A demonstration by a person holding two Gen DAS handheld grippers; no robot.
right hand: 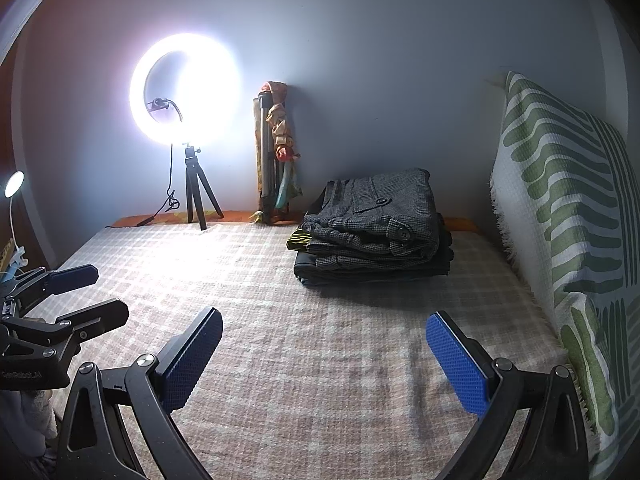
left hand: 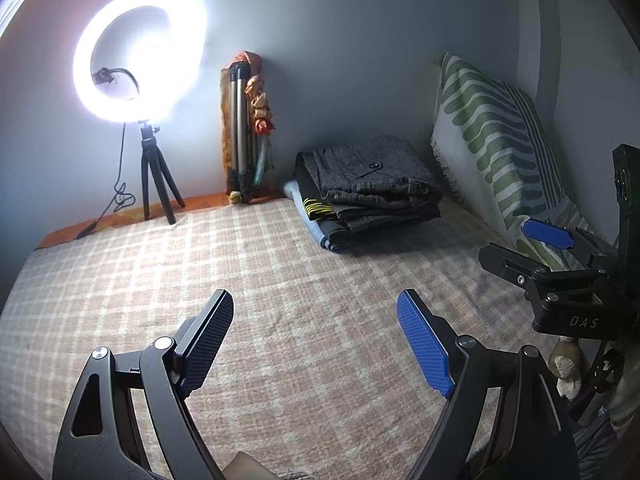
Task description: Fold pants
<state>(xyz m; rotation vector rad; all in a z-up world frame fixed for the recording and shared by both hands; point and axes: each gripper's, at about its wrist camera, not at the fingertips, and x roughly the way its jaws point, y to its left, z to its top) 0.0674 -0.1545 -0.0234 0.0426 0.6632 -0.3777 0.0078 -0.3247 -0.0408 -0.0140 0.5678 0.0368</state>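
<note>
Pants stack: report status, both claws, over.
Left claw open, empty. Right claw open, empty. Folded pants top the stack by the far wall, untouched. Checked blanket between, nothing blocking.

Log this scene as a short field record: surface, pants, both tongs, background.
surface: plaid bedspread
pants: folded grey checked pants on top of a stack of folded clothes, far side near the wall
left tongs: open, empty, above the bedspread
right tongs: open, empty, above the bedspread
background: lit ring light on a tripod; green-patterned pillow at right
</note>
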